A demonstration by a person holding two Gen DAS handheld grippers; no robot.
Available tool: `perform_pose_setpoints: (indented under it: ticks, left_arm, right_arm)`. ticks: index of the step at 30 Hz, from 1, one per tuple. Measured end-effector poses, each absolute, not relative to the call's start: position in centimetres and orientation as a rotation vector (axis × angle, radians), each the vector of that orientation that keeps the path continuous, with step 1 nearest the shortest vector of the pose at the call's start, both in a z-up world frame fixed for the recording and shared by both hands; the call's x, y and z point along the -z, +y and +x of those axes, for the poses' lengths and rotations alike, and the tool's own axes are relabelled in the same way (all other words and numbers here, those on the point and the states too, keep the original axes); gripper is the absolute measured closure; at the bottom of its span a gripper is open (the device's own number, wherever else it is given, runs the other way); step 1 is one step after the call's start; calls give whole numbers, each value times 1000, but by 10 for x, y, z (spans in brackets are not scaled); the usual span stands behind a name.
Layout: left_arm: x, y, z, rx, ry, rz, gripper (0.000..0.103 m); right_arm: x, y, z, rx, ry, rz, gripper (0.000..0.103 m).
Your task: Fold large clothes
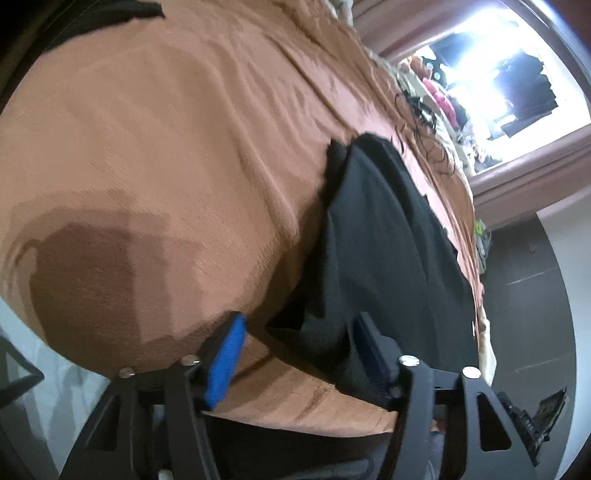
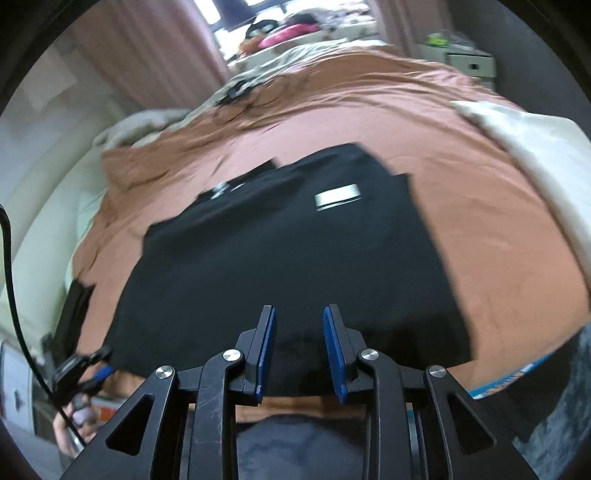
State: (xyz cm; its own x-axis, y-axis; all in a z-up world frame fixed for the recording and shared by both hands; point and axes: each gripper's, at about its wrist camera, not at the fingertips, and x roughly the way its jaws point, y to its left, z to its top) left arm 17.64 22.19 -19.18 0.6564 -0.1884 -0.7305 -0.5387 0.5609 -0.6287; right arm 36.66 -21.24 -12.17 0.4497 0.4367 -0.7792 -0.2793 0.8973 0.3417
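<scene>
Bed: brown bedspread covers it, wrinkled toward the far end.
Far left, right-wrist view: cream bedding along the bed edge; black cable hangs down the frame edge.
Lower left, same view: left gripper seen small, at the near-left corner of the garment, a hand below it.
Garment: black garment lies flat on bedspread, partly folded, roughly rectangular; white label on its far part; blurred metal bit near far-left edge, can't tell what.
Back of room: pink curtain, bright window, clutter incl. pink item on a shelf beyond the bed.
Right side: white pillow on bed's right edge, apart from garment; small white drawer unit behind.
In the way: nothing on garment itself; tangle of dark cords on bedspread past its far end, not touching as far as I can see.
Left fingers: left-wrist view shows left gripper about half open; blue pad over bare bedspread, other finger over garment's near edge; cloth corner lies btwn them, pads not pressing it.
Right fingers: right gripper narrowly parted, blue pads facing; above garment's near edge, nothing pinched; view blurred.
</scene>
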Motion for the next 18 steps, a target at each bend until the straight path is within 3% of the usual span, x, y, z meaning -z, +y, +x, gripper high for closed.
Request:
perform_pose_setpoints:
  ticks: [6, 12, 18]
  left_arm:
    - [197, 224, 187, -225, 857, -998, 50]
    - [202, 230, 195, -217, 840, -1025, 70]
    - [200, 228, 189, -243, 805, -1063, 77]
  right_arm:
    - [130, -162, 359, -526, 1061, 108, 75]
    - [145, -123, 362, -570, 1115, 48, 75]
    - [167, -87, 374, -576, 1187, -29, 75]
